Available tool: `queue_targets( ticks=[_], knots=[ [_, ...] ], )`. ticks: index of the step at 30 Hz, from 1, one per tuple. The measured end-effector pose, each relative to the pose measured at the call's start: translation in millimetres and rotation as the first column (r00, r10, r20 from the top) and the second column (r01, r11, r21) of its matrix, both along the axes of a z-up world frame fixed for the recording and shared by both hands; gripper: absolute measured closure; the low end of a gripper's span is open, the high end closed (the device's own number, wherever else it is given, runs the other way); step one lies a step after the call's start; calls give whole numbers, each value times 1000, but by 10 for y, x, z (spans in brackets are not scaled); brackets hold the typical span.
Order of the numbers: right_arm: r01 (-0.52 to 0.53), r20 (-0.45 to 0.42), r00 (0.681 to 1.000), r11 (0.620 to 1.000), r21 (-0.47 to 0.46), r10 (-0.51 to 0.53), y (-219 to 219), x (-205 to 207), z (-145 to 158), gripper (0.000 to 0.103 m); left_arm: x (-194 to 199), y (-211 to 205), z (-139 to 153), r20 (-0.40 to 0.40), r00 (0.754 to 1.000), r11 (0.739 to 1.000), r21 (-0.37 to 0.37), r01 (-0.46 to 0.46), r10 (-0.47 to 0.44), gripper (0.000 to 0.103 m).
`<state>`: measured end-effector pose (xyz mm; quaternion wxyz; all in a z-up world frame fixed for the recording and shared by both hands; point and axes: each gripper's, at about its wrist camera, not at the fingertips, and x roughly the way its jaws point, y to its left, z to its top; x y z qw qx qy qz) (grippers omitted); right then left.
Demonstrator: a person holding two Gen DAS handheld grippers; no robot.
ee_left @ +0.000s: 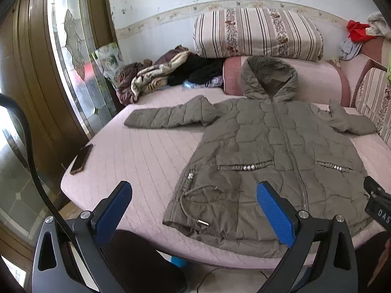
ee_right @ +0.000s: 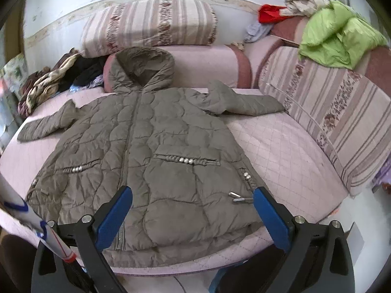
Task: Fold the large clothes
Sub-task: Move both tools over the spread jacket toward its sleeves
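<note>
An olive quilted hooded jacket (ee_left: 264,146) (ee_right: 146,141) lies flat and zipped on the pink bed cover (ee_left: 136,156), front up, hood toward the pillows, both sleeves spread out sideways. My left gripper (ee_left: 193,210) hovers open above the jacket's lower left hem, nothing between its blue pads. My right gripper (ee_right: 193,212) hangs open over the hem's lower right part near the metal cord ends (ee_right: 235,196), holding nothing.
A phone (ee_left: 81,158) lies at the bed's left edge beside a wooden glass-panelled door (ee_left: 68,48). Crumpled clothes (ee_left: 161,73) sit at the back left, striped bolsters (ee_right: 151,22) (ee_right: 337,112) at back and right, a green garment (ee_right: 337,36) on top.
</note>
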<state>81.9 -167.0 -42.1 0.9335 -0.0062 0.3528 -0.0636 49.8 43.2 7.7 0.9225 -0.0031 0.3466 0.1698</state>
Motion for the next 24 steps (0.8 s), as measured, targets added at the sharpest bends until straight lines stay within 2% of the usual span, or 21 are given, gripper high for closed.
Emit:
queue_targets(
  ticks=[1, 6, 12, 19, 24],
  knots=[
    [-17, -8, 1000, 1000, -10, 17, 32, -7, -14, 2, -16, -12, -13, 10, 1000, 1000, 29, 2, -2, 1],
    [-53, -25, 998, 999, -3, 53, 119, -51, -59, 2, 32, -50, -102, -27, 999, 999, 45, 21, -19, 1],
    [-60, -10, 998, 998, 9, 60, 168, -88, -76, 2, 105, -24, -212, -74, 997, 999, 15, 38, -37, 1],
    [-73, -25, 997, 997, -39, 72, 247, -28, -130, 5, 180, 25, -337, -123, 992, 999, -13, 39, -40, 1],
    [-70, -40, 997, 997, -40, 69, 256, 28, -168, 6, 238, 90, -410, -156, 987, 999, -41, 28, -34, 1]
  ],
)
